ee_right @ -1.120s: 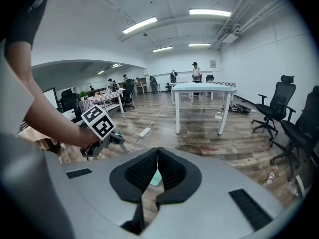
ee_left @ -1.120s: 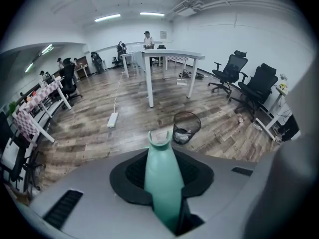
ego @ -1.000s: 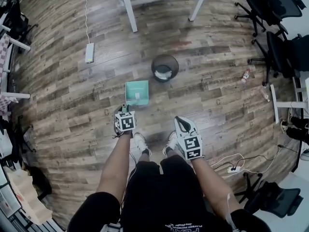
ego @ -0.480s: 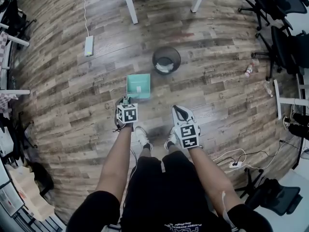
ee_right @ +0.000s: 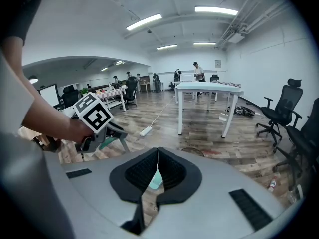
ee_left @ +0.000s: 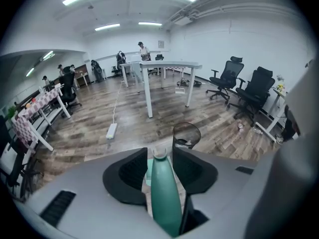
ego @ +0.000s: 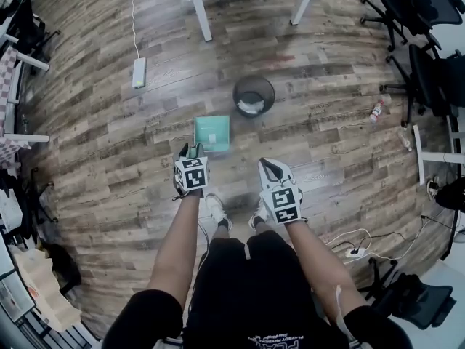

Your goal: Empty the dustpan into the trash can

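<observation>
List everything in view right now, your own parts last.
floor: one, brown planks, everywhere
dustpan: one, teal, on floor ahead of left gripper
trash can: one, black mesh, just beyond dustpan, white scraps inside
power strips: two, white, far left and lower right
table: one, white, far side
chairs: at least two, black, right side
bottle: one, small, floor near chairs
shoes: two, white, below grippers
left gripper: one, grey, jaws opening with dustpan handle between them
right gripper: one, grey, jaws together, nothing held
</observation>
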`<action>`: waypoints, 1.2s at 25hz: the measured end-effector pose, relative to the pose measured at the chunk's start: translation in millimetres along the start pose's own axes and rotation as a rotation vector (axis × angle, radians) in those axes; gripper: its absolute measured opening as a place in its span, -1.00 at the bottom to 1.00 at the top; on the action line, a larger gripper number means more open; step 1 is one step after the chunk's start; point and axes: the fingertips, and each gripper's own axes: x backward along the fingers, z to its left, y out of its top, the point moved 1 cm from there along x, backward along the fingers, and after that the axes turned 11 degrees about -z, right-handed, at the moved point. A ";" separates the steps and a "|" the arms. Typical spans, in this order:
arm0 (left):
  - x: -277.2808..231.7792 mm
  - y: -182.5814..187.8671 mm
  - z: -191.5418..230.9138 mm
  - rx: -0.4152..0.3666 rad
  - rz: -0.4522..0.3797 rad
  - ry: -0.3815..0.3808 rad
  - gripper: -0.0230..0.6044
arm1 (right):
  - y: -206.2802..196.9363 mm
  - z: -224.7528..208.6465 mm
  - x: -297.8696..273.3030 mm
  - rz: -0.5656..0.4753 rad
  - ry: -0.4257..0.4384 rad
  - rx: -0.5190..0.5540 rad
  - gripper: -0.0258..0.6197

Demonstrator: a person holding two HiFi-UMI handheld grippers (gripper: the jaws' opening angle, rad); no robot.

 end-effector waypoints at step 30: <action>245.3 167.6 -60.1 0.013 -0.576 -0.236 -0.85 | 193.1 50.1 59.8 -0.418 0.027 0.094 -0.84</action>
